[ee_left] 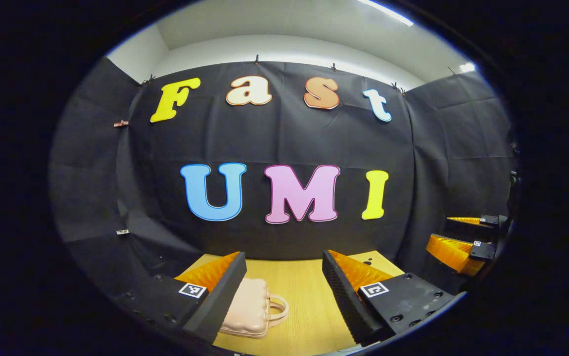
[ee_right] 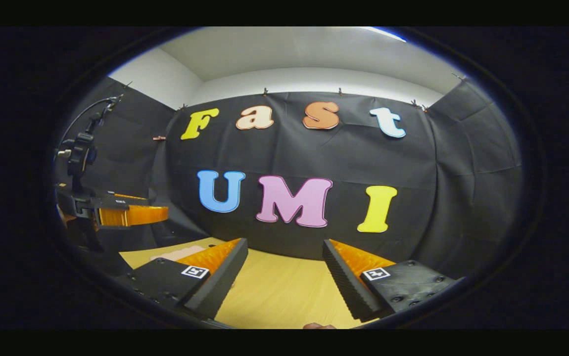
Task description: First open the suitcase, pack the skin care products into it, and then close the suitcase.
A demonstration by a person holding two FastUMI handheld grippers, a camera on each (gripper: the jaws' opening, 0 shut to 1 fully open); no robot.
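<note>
A small pale pink suitcase (ee_left: 252,309) with a loop handle lies shut on the wooden table (ee_left: 304,296), low in the left gripper view, partly behind one finger. My left gripper (ee_left: 283,256) hovers above and in front of it, open and holding nothing. My right gripper (ee_right: 284,243) is also open and holds nothing, above the table (ee_right: 274,291). A sliver of the pink suitcase (ee_right: 171,255) peeks over its left finger. The right gripper (ee_left: 462,237) appears at the right edge of the left gripper view, its fingers apart. The left gripper (ee_right: 128,210) appears at the left of the right gripper view.
Black cloth walls close off the table at the back and on both sides. A camera stand with cables (ee_right: 80,153) rises at the far left. A small brownish thing (ee_right: 319,325) pokes in at the bottom edge; I cannot tell what it is.
</note>
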